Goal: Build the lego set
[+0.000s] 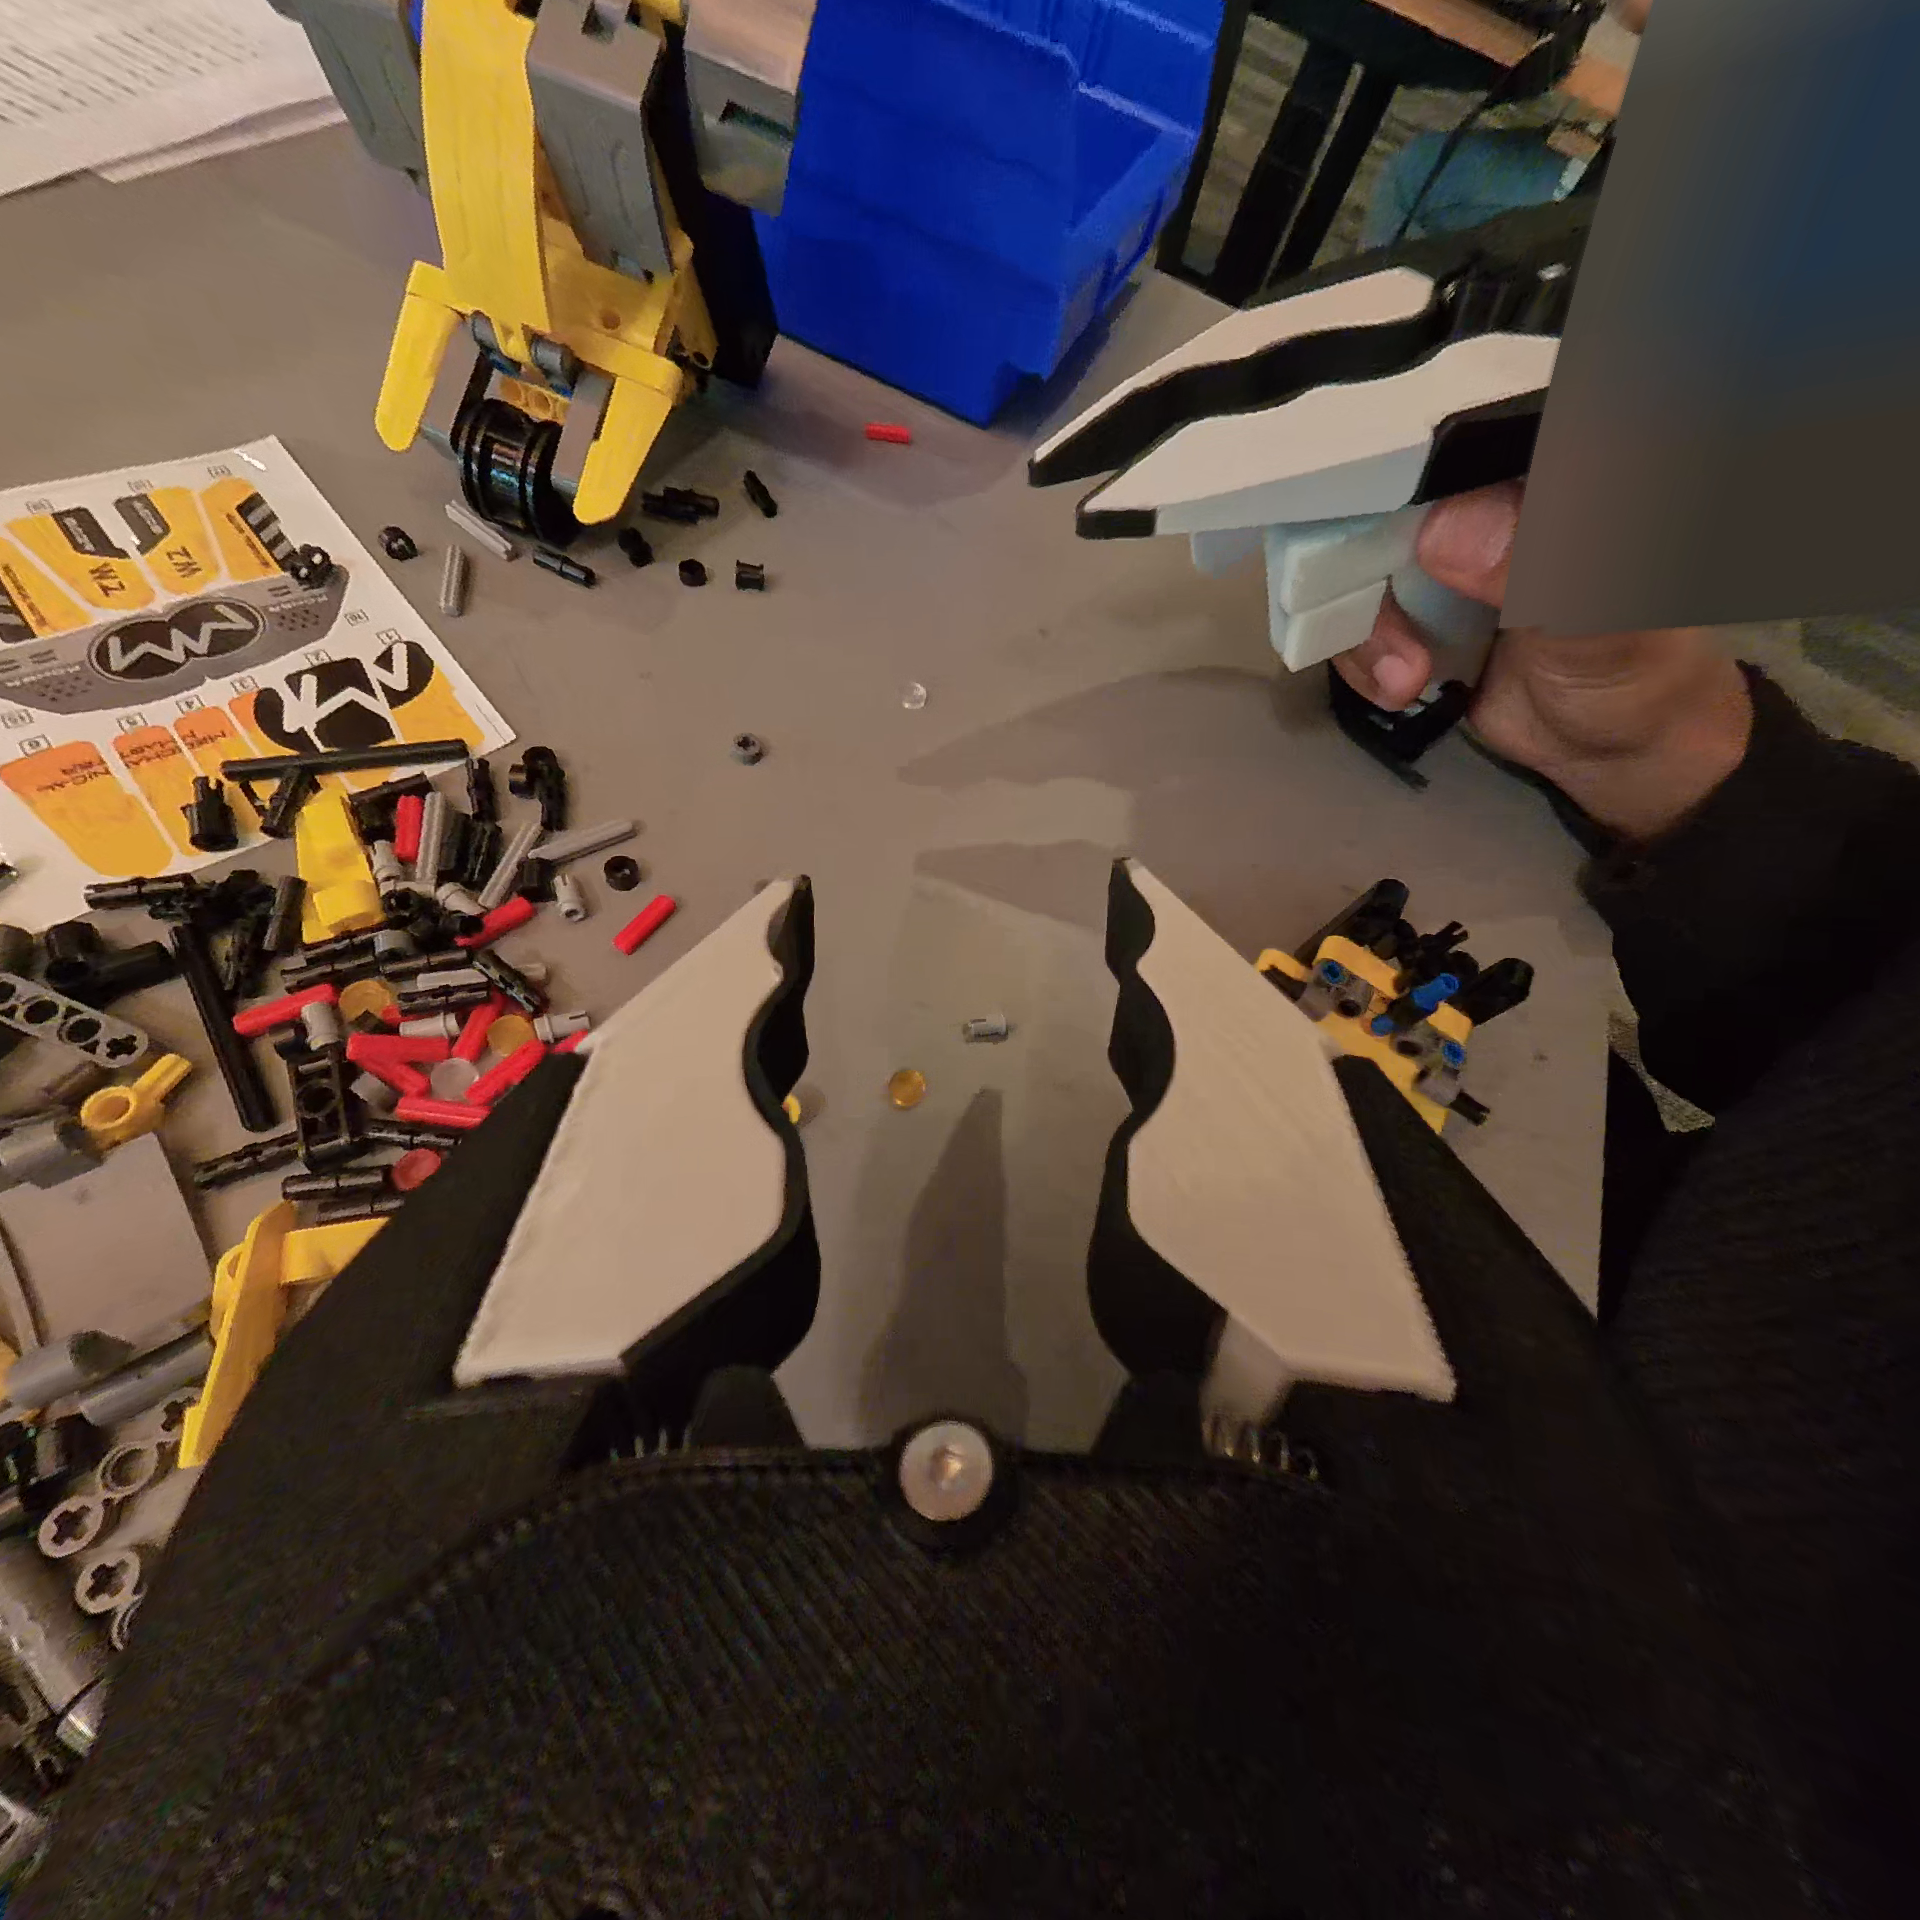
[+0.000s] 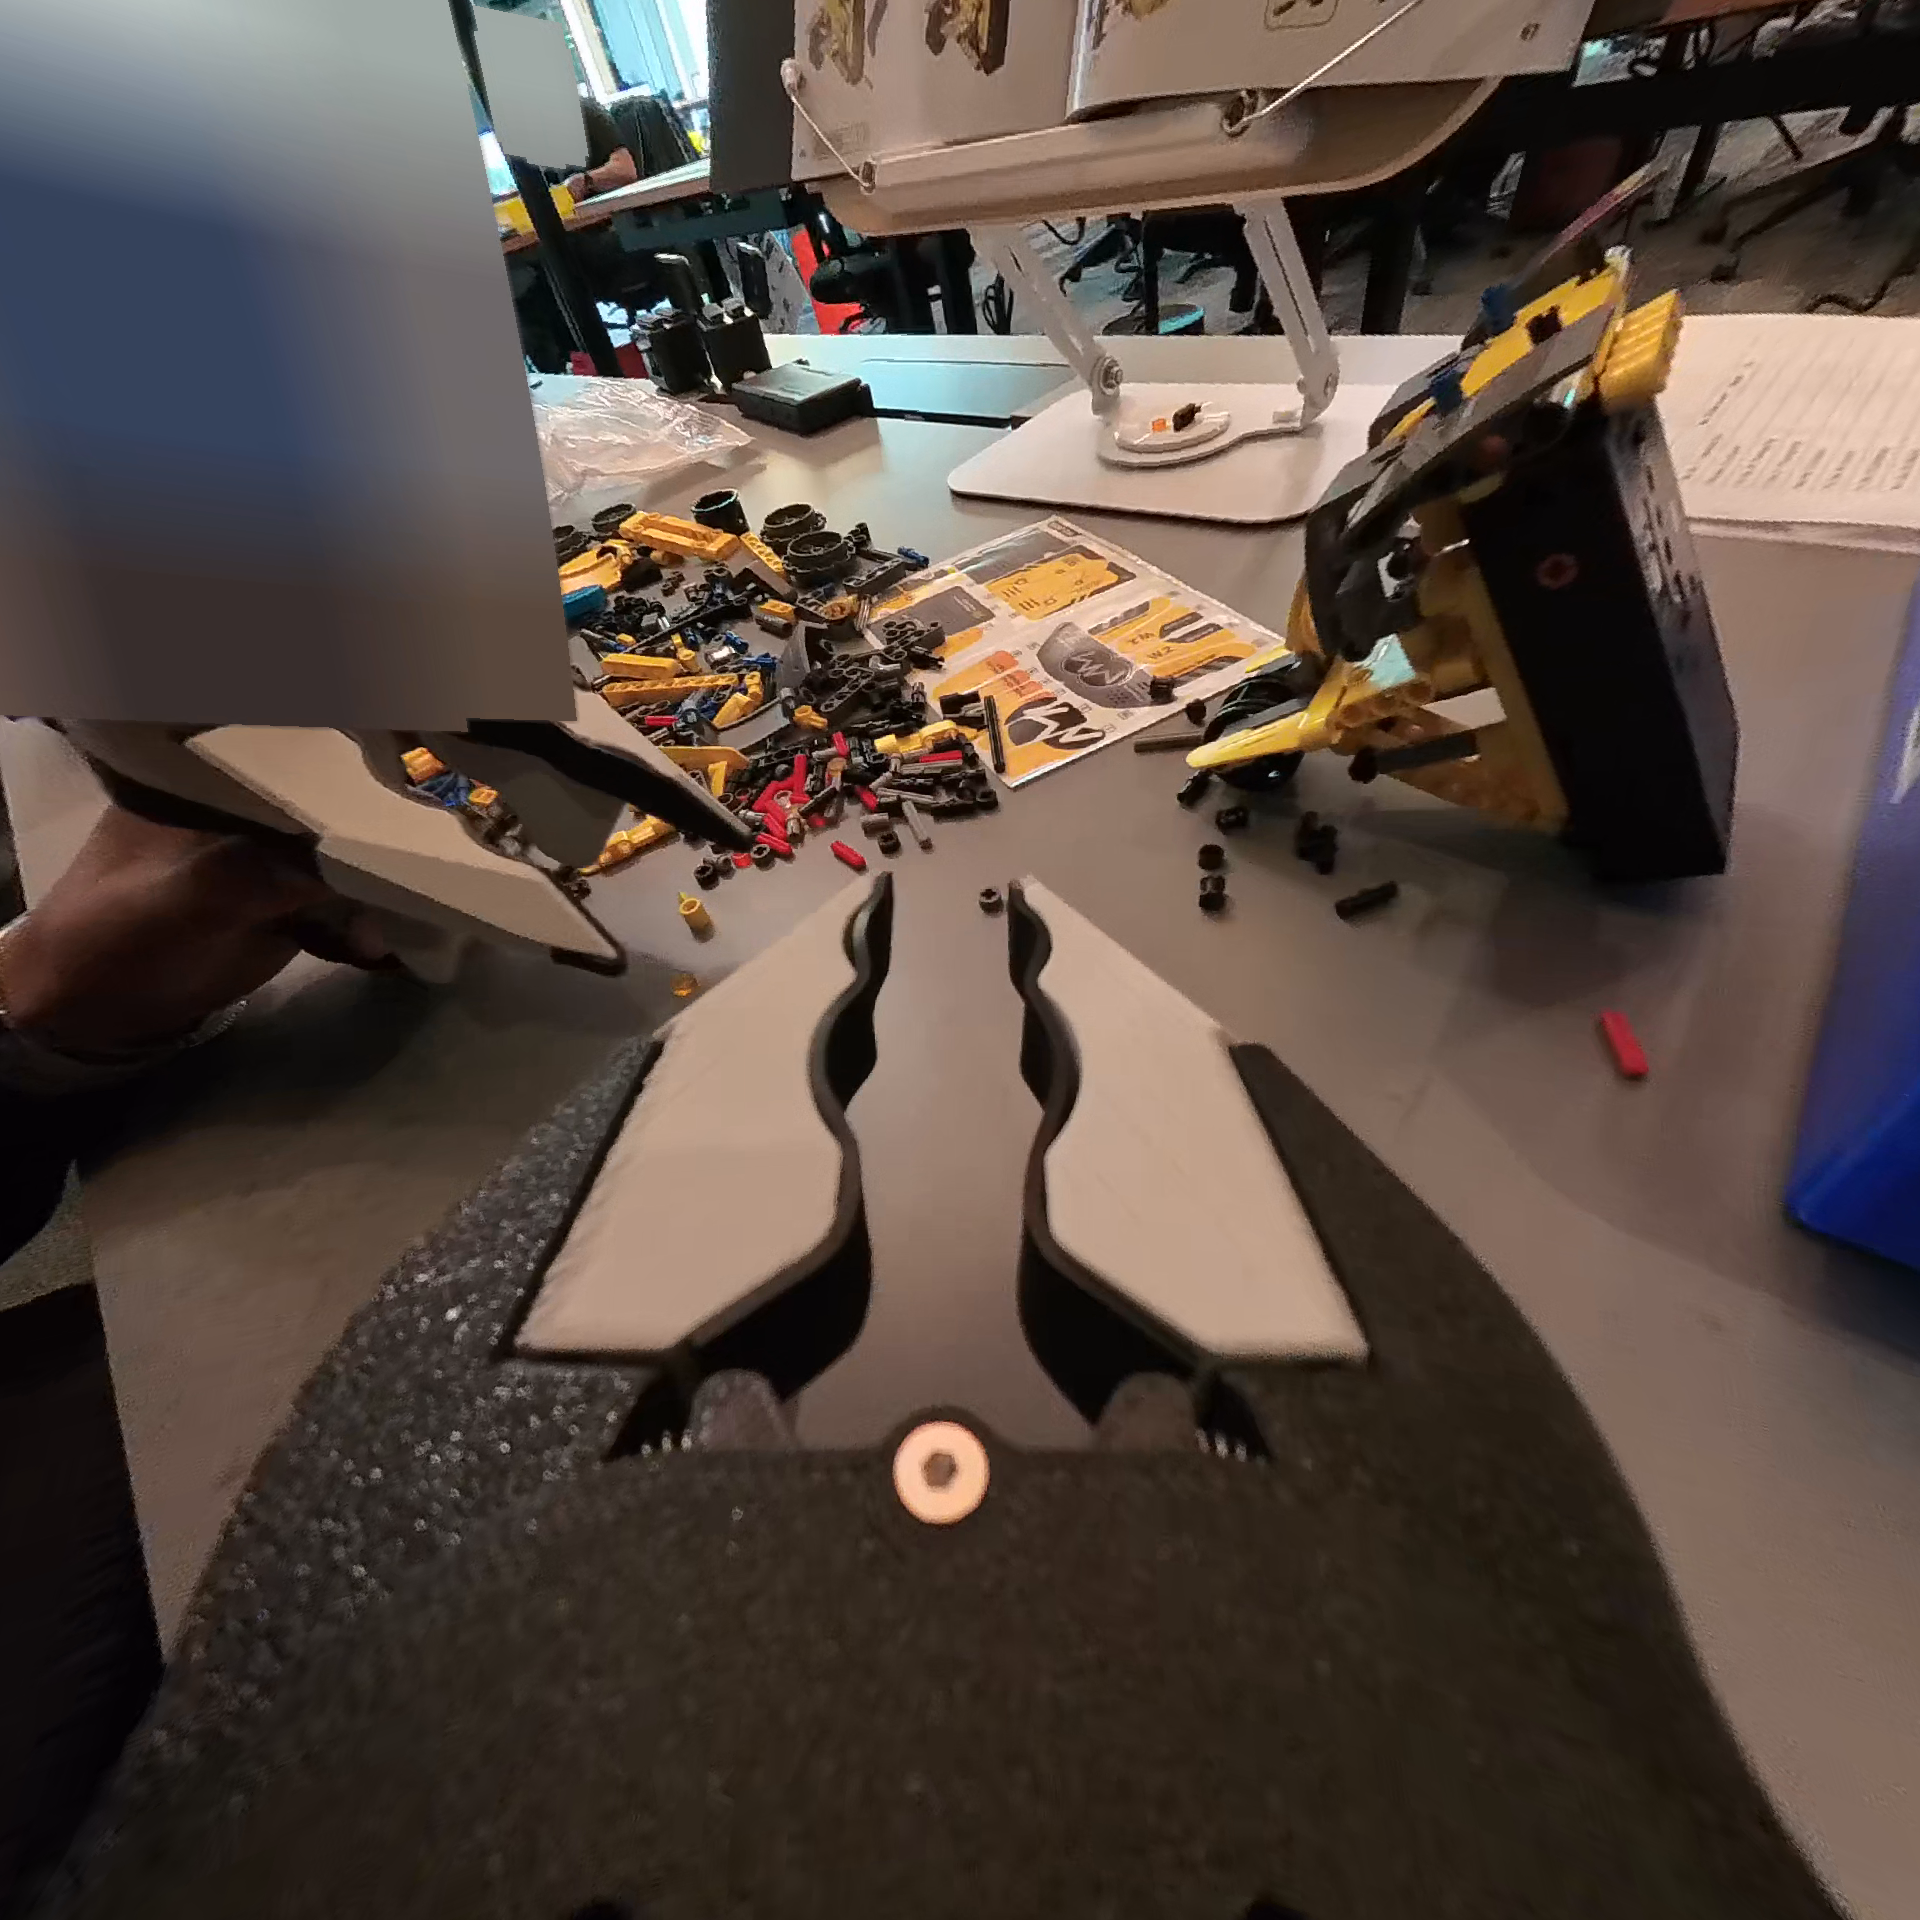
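A: What is the left tool [image 1: 958, 883] doing?
B: It hangs released over the grey worktop [image 1: 852, 623], jaws wide apart and grasping nothing. Between its fingers lie a small grey connector [image 1: 985, 1029] and an amber round stud [image 1: 906, 1087], both loose on the surface.

A: And just outside its fingers?
B: On its right sits a small yellow and black sub-assembly [image 1: 1392, 1003] with blue pins, near the finger. On its left spreads a pile of loose parts [image 1: 395, 997], red, black and grey pins and beams.

A: The right tool [image 2: 948, 883]?
B: Also released, with a narrower gap, and empty. A small black bushing [image 2: 989, 900] lies on the worktop just past its tips.

A: What lies farther out?
B: A sticker sheet [image 2: 1070, 644] lies flat beyond the pile. A half-built yellow and black model [image 2: 1475, 623] stands tilted to the right of it, with black pins scattered at its foot. A blue bin [image 1: 966, 197] stands behind it, and a lone red pin [image 2: 1623, 1042] lies near the bin.
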Demonstrator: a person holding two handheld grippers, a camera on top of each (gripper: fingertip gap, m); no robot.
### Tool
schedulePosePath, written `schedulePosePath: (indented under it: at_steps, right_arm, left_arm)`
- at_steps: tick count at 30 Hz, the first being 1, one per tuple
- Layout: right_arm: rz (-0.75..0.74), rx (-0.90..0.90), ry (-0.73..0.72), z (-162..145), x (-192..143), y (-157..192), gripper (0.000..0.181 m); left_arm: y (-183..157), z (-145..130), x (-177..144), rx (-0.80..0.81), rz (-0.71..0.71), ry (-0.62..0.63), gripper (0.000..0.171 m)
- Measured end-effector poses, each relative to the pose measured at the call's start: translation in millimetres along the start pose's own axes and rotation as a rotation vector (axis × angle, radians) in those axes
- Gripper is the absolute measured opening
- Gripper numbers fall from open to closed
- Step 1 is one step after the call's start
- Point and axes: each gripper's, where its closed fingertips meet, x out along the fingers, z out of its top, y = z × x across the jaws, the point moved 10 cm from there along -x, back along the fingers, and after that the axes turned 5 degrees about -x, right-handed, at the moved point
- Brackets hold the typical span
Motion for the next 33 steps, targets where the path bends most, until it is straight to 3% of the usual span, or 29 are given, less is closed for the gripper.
schedulePosePath:
  at_steps: [33]
  right_arm:
    - [0.024,-0.021,-0.007,0.3,-0.9,3.1,0.021]
  left_arm:
    - [10.1,-0.7,6.2,-0.076,-0.011,0.051,0.056]
